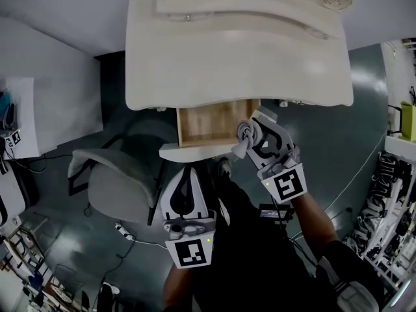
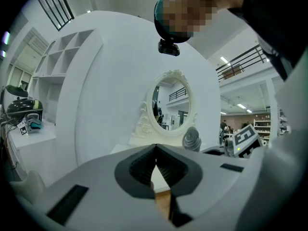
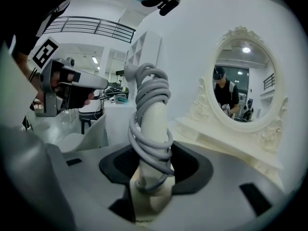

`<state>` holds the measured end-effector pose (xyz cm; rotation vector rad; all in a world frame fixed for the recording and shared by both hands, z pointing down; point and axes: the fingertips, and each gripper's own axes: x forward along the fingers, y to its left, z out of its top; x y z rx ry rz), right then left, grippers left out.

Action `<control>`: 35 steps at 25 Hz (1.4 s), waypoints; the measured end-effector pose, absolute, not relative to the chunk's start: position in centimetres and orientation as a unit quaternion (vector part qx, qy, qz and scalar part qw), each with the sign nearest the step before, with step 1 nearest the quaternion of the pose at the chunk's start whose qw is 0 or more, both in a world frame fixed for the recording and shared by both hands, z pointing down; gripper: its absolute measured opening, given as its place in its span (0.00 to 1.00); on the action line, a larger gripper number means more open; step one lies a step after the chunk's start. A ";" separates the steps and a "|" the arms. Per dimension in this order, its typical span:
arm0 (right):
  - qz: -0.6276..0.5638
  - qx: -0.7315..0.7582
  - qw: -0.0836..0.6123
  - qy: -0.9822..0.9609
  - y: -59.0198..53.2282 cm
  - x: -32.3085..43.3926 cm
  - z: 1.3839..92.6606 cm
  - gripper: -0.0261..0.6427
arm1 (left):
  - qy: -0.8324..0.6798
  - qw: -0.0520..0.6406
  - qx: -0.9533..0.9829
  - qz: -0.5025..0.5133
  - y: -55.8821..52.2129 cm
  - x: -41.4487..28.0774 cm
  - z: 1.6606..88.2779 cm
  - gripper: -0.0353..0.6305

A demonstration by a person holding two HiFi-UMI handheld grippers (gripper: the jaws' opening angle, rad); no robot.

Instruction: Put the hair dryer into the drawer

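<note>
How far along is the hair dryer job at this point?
Done: the drawer stands open, its wooden bottom bare where visible. In hand: the right gripper is clamped on the hair dryer, with the cord wound round it, at the drawer's right front corner. The left gripper is shut and empty, by the drawer front. Left: lower the hair dryer in and release it.

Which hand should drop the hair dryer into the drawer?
The right. The right gripper clamps the hair dryer, cord wrapped round it, at the edge of the open drawer. The left gripper is shut and empty, short of it.
</note>
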<state>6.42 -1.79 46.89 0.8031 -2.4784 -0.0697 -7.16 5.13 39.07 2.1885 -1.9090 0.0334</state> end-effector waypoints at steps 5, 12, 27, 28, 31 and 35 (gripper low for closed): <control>-0.034 0.272 0.298 -0.914 -2.3 5.4 49.3 0.34 | -0.651 0.121 0.750 0.011 4.1 -7.6 39.5 0.09; -0.020 0.247 0.322 -0.914 -1.8 4.5 53.7 0.34 | -0.646 0.129 0.752 0.016 2.7 -7.9 40.5 0.09; -0.019 0.181 0.430 -0.884 -1.3 4.6 62.4 0.34 | -0.634 0.160 0.756 0.032 1.6 -8.3 43.7 0.09; -0.017 0.177 0.435 -0.883 -1.3 4.6 62.8 0.34 | -0.634 0.160 0.756 0.033 1.4 -8.5 43.7 0.09; -0.008 0.166 0.454 -0.875 -1.2 4.7 64.2 0.34 | -0.632 0.163 0.756 0.035 1.0 -8.8 44.1 0.09; 0.006 0.157 0.484 -0.861 -1.3 4.8 65.9 0.34 | -0.632 0.165 0.756 0.036 0.6 -9.4 44.6 0.09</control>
